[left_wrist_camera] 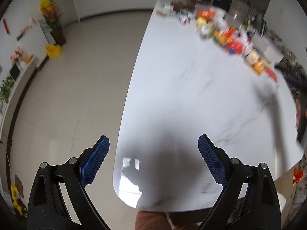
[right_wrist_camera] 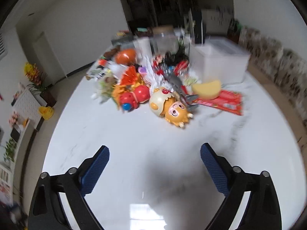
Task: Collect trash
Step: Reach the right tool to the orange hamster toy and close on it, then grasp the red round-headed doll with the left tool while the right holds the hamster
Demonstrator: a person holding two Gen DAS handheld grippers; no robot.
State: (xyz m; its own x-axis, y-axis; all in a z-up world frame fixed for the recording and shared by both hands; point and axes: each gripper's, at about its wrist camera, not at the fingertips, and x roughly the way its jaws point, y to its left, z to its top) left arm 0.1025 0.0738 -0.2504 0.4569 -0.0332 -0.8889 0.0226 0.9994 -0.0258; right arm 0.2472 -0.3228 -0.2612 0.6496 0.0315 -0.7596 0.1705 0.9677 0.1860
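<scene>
Grippers — left gripper [left_wrist_camera: 153,161] and right gripper [right_wrist_camera: 155,167] both spread, empty. Red wrapper [right_wrist_camera: 223,100] (likely trash) lies flat on table [right_wrist_camera: 134,134] beside toy pile [right_wrist_camera: 145,88] — light, crinkly; pinch free edge.

Left gripper [left_wrist_camera: 153,159], right gripper [right_wrist_camera: 155,167]: black angular arms, silver round screws, blue cross-hatched pads [left_wrist_camera: 95,163] on fingers

The white marble worktop [left_wrist_camera: 191,88] was viewed steeply downward by both wrist cameras; its blurred toy pile [right_wrist_camera: 153,88] was shared.
</scene>
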